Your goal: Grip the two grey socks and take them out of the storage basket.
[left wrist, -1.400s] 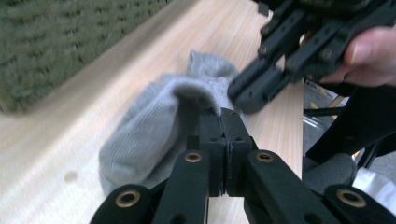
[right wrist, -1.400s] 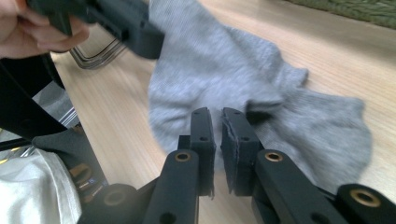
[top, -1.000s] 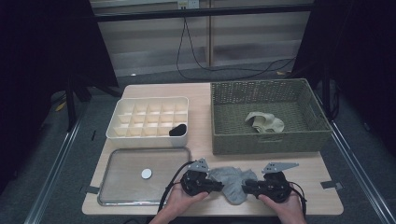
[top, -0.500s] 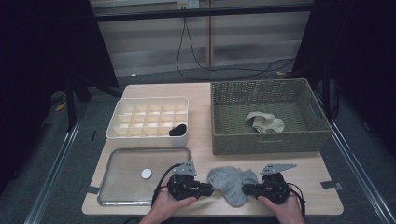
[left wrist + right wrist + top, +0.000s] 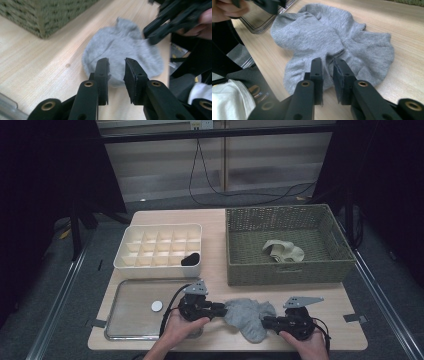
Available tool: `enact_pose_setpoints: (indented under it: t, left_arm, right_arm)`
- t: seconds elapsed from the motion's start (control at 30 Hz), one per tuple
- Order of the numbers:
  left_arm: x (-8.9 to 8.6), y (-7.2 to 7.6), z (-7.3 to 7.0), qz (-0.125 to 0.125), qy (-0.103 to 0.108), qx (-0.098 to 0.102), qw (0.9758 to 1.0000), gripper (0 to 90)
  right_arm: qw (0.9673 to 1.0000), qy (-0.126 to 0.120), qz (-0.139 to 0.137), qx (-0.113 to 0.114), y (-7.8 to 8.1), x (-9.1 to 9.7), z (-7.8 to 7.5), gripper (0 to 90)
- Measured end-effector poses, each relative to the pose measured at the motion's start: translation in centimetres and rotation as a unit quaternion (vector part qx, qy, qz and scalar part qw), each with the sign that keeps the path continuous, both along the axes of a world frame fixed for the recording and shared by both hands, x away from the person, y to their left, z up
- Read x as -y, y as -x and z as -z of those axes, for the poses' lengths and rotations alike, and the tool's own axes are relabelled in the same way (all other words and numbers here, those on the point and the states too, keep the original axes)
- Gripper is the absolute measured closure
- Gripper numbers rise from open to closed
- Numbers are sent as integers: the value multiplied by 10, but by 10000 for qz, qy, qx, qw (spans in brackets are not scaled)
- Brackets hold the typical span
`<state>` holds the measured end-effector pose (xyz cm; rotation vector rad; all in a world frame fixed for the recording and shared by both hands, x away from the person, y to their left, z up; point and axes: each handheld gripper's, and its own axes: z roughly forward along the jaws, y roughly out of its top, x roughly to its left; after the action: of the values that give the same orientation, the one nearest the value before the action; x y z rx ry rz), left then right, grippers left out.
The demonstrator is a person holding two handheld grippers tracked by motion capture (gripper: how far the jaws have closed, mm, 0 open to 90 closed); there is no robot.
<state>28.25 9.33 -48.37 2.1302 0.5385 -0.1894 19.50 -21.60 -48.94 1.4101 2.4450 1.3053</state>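
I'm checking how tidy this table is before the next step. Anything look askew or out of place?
The grey sock lies crumpled and folded over itself at the table's front edge, not flat. A beige sock sits bunched in the basket. Nothing spilled or damaged.

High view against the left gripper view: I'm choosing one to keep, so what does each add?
High view alone: the divided white organiser, the metal tray, and a beige cloth lying in the basket. Left gripper view alone: the narrow gap between its own jaws, close to the sock's edge. Both: the grey sock on the table, the wicker basket, the right gripper.
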Motion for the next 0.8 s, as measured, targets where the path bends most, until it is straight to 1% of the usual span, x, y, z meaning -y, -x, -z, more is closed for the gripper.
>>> enact_pose_setpoints:
  t: [0.07, 0.1, 0.13, 0.17, 0.2, 0.27, 0.37, 0.43, 0.5, 0.53, 0.6, 0.67, 0.7, 0.73, 0.8]
  left_arm:
    - [5, -1, 6, 19, -210, 14, 9998, 712]
    - [6, -1, 8, 42, -254, -17, 9997, 706]
    - [7, -1, 10, 77, -289, -2, 9996, 704]
    - [8, 0, 12, 66, -295, -15, 9995, 702]
    - [8, 1, 13, 61, -345, -4, 9994, 700]
    - [8, 1, 15, 96, -505, 21, 9987, 697]
    - [8, 2, 16, 97, -490, 40, 9987, 694]
    - [9, 2, 17, 115, -544, 67, 9984, 695]
    - [9, 2, 17, 120, -591, 94, 9981, 705]
    - [8, 2, 17, 111, -591, 90, 9982, 719]
    - [8, 2, 16, 114, -601, 89, 9981, 786]
    - [8, 3, 16, 130, -564, 117, 9983, 844]
    - [7, 3, 16, 138, -588, 123, 9981, 861]
    - [7, 3, 15, 134, -567, 105, 9982, 865]
    - [5, 3, 14, 120, -537, 53, 9985, 868]
  right_arm:
    - [10000, 29, 6, 22, 2, 1, 0, 752]
    - [10000, 34, 6, -3, 3, 2, 0, 745]
    - [10000, 46, 16, 3, 4, 3, 1, 738]
    - [10000, 55, 26, -7, 4, 3, 1, 733]
    - [10000, 41, 13, -11, 4, 3, 1, 730]
    - [9999, 99, -3, -34, 4, 0, 2, 725]
    - [9996, 242, -58, -93, 3, -3, 4, 724]
    - [9993, 332, -67, -132, 2, -4, 6, 727]
    - [9992, 348, -63, -161, 0, -5, 7, 742]
    - [9993, 328, -41, -182, 0, -5, 8, 755]
    - [9994, 316, -47, -158, -1, -4, 7, 809]
    - [9997, 198, -15, -144, -1, -3, 6, 844]
    - [9998, 167, -8, -118, -1, -2, 5, 855]
    - [9998, 161, 0, -77, 0, -1, 4, 862]
    - [10000, 53, 30, -42, 0, 1, 2, 867]
